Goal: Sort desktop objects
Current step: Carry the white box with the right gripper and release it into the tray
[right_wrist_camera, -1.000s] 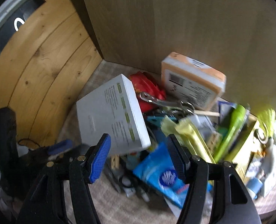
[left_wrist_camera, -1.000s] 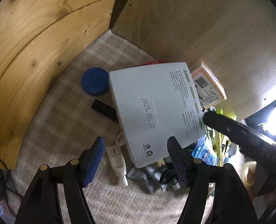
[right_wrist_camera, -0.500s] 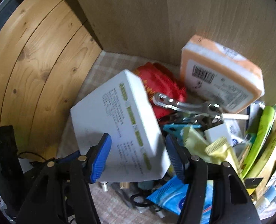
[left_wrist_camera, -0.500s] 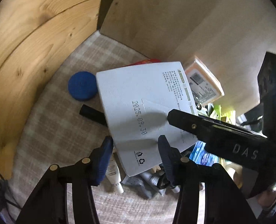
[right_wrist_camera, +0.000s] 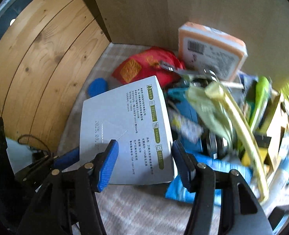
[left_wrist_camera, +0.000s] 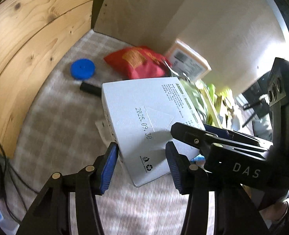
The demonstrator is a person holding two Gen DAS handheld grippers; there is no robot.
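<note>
- The white box (left_wrist_camera: 144, 121) is now lifted off the pile, uncovering the red pouch (left_wrist_camera: 138, 63).
- Left gripper (left_wrist_camera: 141, 166) and right gripper (right_wrist_camera: 144, 163) both squeeze it.
- Next comes putting it away.

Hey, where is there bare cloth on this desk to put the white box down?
Bare checked cloth lies between the curved wooden wall and the white box, below the blue disc. Another bare strip runs along the near edge, in front of both grippers. The right side is crowded: red pouch, orange pack, green and blue packets.
</note>
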